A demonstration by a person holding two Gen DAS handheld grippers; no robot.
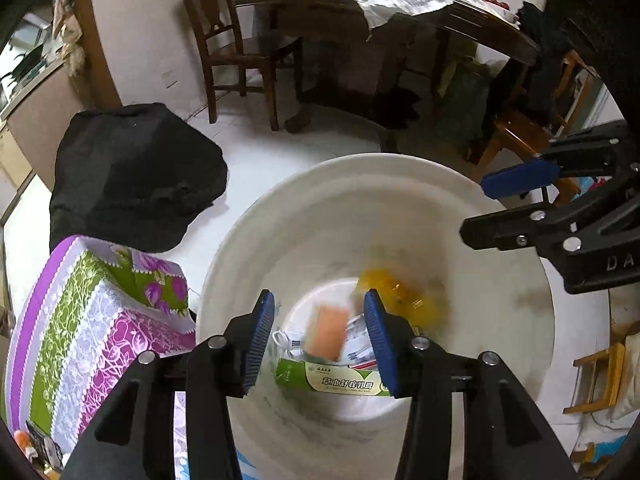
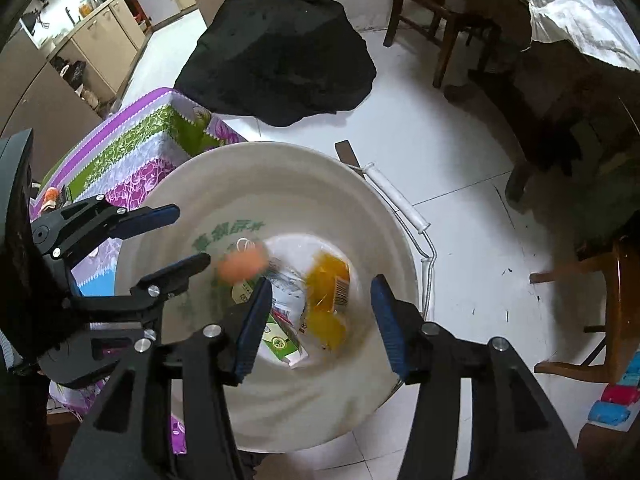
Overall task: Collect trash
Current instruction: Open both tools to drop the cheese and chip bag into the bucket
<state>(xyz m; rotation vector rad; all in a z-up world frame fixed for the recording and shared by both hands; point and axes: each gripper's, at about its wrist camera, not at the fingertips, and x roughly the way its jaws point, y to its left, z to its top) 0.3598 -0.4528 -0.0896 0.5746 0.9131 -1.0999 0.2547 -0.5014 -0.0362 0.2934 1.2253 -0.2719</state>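
A white bucket [image 1: 500, 360] stands on the floor below both grippers; it also shows in the right wrist view [image 2: 168, 200]. Inside lie a green-and-white carton [image 1: 332, 380], white wrappers and a yellow plastic wrapper [image 1: 396, 292]. A blurred orange piece [image 1: 326, 332] is in mid-air inside the bucket, below my left gripper [image 1: 320, 340], which is open and empty. My right gripper [image 2: 316, 320] is open and empty above the yellow wrapper [image 2: 330, 280]. The right gripper shows at the bucket's right rim in the left wrist view [image 1: 480, 208]; the left gripper shows at left in the right wrist view [image 2: 192, 236].
A table with a purple, green and white cloth [image 1: 80, 320] touches the bucket's left side. A black bag [image 1: 136, 176] lies on the white tiled floor behind. Wooden chairs [image 1: 240, 44] and a dark table [image 1: 400, 32] stand farther back. The bucket's wire handle [image 2: 400, 204] hangs on the right.
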